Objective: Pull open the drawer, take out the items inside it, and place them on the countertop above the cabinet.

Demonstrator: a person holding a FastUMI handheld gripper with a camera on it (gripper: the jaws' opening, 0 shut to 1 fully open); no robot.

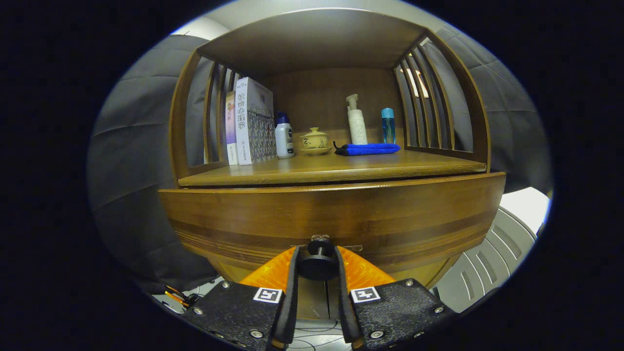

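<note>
The drawer (pixel 331 214) is shut, low at the cabinet's front, under the countertop (pixel 336 168). Its knob (pixel 318 263) is clamped between the gripper (pixel 318 261) fingers, apparently so the drawer can be pulled outward.

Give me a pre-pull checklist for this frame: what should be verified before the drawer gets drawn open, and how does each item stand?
1. Knob sits between the fingers: ok.
2. Both fingers press on the knob: ok, as far as this view shows; the gripper looks closed on it.
3. Drawer shut, so the pull has yet to happen: ok; its front sits flush under the countertop.
4. Free room on the countertop for the items: ok; the front strip ahead of the books, bottles, teapot and blue cloth is bare.
5. What lies inside the drawer: cannot tell.
6. Path behind the gripper for pulling back: cannot tell.
</note>
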